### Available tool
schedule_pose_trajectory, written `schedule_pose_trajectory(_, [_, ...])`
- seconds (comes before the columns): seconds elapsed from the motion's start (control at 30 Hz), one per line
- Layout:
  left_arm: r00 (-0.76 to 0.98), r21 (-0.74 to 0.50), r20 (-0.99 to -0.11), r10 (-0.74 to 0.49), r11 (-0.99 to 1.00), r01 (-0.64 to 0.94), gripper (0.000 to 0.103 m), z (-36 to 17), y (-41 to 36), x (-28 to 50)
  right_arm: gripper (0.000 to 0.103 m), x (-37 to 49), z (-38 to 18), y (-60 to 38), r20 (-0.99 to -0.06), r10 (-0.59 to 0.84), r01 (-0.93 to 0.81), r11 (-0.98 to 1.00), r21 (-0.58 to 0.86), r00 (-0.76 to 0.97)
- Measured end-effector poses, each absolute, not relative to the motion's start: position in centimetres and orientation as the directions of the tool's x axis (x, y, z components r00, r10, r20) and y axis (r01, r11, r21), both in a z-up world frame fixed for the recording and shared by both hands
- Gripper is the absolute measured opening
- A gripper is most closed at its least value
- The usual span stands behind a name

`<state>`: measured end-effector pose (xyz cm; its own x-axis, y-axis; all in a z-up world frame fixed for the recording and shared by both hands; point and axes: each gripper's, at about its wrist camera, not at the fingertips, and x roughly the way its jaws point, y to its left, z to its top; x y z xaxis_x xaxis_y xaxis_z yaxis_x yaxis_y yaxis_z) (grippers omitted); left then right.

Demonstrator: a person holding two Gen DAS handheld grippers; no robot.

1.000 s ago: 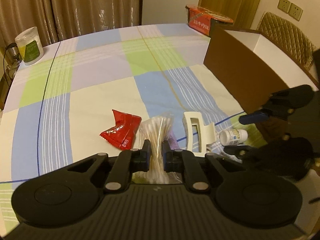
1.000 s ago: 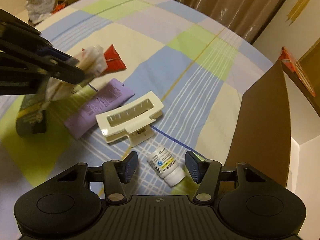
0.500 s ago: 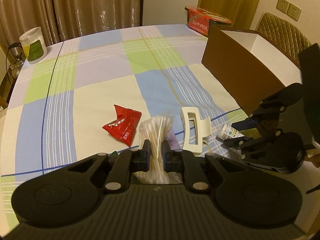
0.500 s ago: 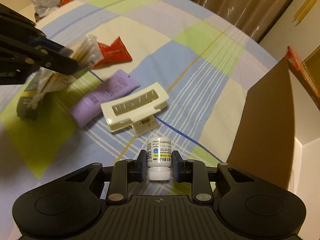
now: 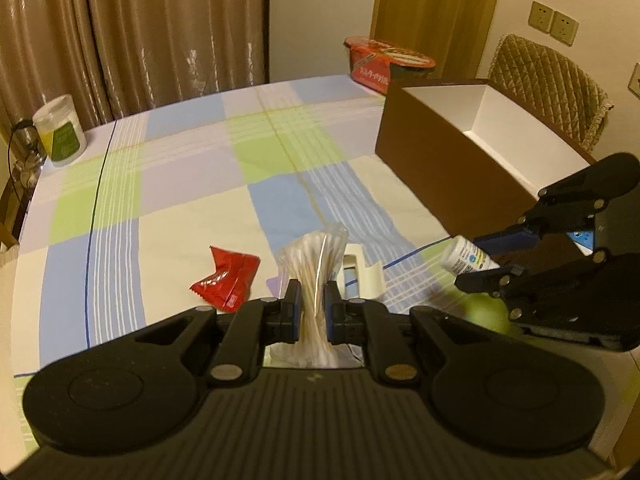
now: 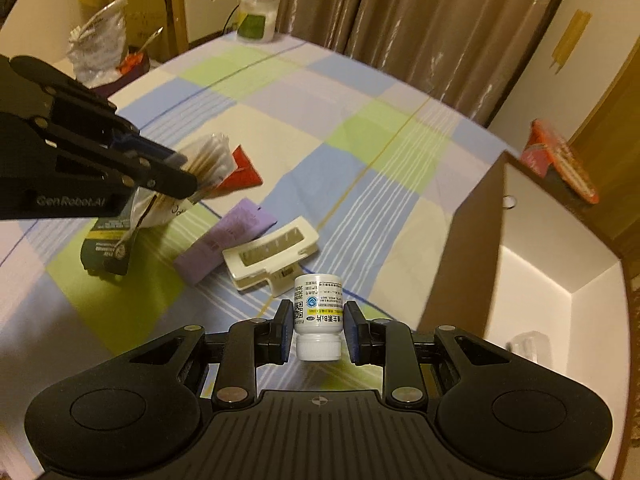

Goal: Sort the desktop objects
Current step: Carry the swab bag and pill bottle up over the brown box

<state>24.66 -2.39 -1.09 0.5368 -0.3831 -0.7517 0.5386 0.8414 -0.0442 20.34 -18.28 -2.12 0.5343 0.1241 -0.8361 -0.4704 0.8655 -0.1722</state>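
two things are held: cotton swabs (image 5: 310, 280) by the left gripper (image 5: 310, 312), a white bottle (image 6: 318, 316) by the right gripper (image 6: 318, 332).

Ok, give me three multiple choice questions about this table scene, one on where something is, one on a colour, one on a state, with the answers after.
1. Where does the cream hair clip lie?
A. inside the brown box
B. on the tablecloth beside the purple packet
C. on the chair

2. What colour is the snack wrapper on the cloth?
A. red
B. blue
C. black

3. What is the right gripper doing?
A. open over the cloth
B. shut on the cotton swabs
C. shut on the white pill bottle

Answers:
1 B: the right wrist view shows the clip flat on the cloth, next to the purple packet and outside the brown box.
2 A: the wrapper is plainly red in both views.
3 C: the white pill bottle sits clamped between its fingers, off the cloth, while the left gripper holds the bag of cotton swabs.
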Motion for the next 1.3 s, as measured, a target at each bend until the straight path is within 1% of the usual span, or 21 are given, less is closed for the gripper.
schedule_pose_trajectory(0.2, [0.55,-0.026,-0.735,-0.397,0.826,0.563,0.009,0.6,-3.6,23.4,0.025,18.9,0.4,-19.3,-0.811,0.131,-0.445,0.879,-0.171,0.57])
schedule_pose_trajectory(0.4, [0.55,-0.02,-0.708,-0.443,0.791,0.612,0.009,3.0,-5.5,21.9,0.025,17.0,3.1,-21.3,-0.792,0.127,-0.384,0.912,-0.144,0.597])
schedule_pose_trajectory(0.67, [0.519,-0.003,-0.682,-0.516,0.711,0.703,0.009,5.7,-9.4,19.7,0.025,14.0,6.2,-25.4,-0.764,0.047,-0.249,0.957,-0.151,0.644])
schedule_pose_trajectory(0.87, [0.492,-0.003,-0.672,-0.553,0.667,0.745,0.009,6.7,-13.6,18.0,0.025,12.0,7.5,-29.4,-0.757,0.0,-0.18,0.971,-0.156,0.653])
schedule_pose_trajectory(1.03, [0.49,-0.01,-0.665,-0.564,0.662,0.749,0.009,7.1,-17.7,16.5,0.025,11.4,7.9,-33.4,-0.757,0.005,-0.178,0.973,-0.147,0.654])
schedule_pose_trajectory(1.3, [0.514,-0.03,-0.681,-0.521,0.722,0.692,0.009,6.6,-23.9,14.9,0.025,12.0,7.5,-39.6,-0.767,0.079,-0.267,0.956,-0.124,0.637])
